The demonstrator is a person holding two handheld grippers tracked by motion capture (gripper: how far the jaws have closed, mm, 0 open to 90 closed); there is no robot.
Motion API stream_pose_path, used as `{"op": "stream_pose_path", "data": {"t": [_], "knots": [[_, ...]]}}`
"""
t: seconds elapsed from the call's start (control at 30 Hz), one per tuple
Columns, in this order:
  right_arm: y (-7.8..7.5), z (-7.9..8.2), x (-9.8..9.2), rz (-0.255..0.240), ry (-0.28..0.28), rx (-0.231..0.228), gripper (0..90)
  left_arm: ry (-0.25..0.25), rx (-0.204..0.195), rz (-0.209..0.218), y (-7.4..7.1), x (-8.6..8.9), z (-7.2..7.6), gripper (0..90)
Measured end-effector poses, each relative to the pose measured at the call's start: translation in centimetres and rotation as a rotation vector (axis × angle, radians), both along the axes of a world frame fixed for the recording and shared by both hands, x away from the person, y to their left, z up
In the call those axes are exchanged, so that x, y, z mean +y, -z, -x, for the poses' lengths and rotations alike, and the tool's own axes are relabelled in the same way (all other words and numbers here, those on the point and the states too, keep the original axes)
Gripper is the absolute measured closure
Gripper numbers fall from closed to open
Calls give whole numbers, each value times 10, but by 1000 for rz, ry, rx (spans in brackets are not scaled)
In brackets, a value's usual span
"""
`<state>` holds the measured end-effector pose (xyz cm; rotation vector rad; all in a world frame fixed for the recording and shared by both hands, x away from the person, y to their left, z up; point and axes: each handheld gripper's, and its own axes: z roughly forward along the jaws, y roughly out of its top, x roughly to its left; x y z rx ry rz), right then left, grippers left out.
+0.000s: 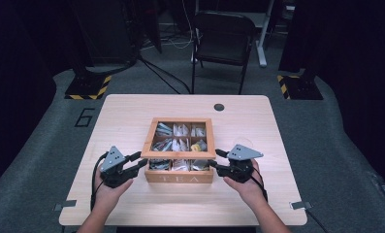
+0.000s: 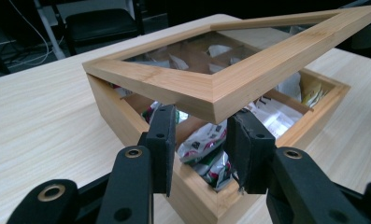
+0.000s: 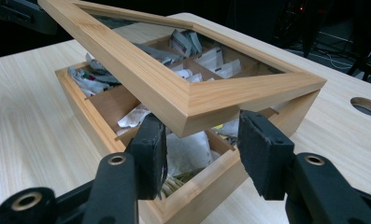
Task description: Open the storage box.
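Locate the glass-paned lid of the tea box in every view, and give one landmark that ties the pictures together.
High view: the lid sits mid-table, raised at its near edge between the two grippers.
Left gripper view: it slants across the upper frame, its near corner above the jaws.
Right gripper view: it slants from top left to right, corner above the jaws.
Shared landmark: the wooden box with tea packets under it.
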<state>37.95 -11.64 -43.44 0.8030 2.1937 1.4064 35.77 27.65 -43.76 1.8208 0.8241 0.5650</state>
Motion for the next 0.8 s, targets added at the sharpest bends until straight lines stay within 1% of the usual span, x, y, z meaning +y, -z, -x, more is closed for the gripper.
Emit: {"op": "stream_pose_path", "data": {"t": [0.03,0.07,0.1,0.17,0.2,0.23,0.3,0.37,0.4,0.47,0.5,0.53,0.6,0.63,0.67,0.8], "knots": [[-1,0,0,-5,-2,7,519,-3,-4,2,-1,0,-1,635],[-2,-1,0,-6,0,-3,519,1,-3,-6,-3,0,-1,635],[-3,-2,0,-11,2,-1,518,-8,-10,4,-3,-1,-2,635],[-6,-4,0,-15,3,-2,518,-4,-12,0,-6,0,-2,635],[-7,-4,0,-22,3,0,517,-12,-22,7,-7,-1,-3,634],[-8,-5,0,-19,7,-4,517,-8,-23,2,-8,-1,-3,635],[-11,-6,0,-16,5,-16,516,-13,-30,7,-10,-1,-4,634],[-13,-6,1,-19,14,-15,516,-14,-32,10,-12,-1,-5,633],[-14,-7,1,-17,12,-24,516,-20,-36,18,-12,-2,-6,630],[-16,-8,0,-15,8,-29,516,-26,-41,16,-13,-3,-7,625],[-17,-7,1,-22,19,-19,516,-27,-42,14,-14,-3,-8,623],[-18,-8,1,-21,13,-29,516,-30,-45,18,-15,-3,-8,622],[-19,-9,1,-21,15,-34,516,-37,-51,19,-16,-4,-10,618],[-20,-9,2,-31,25,-26,516,-37,-49,12,-17,-5,-11,617],[-21,-10,2,-25,23,-38,515,-42,-51,17,-17,-5,-12,614],[-25,-12,2,-38,28,-38,516,-50,-52,24,-20,-6,-16,607]]}}
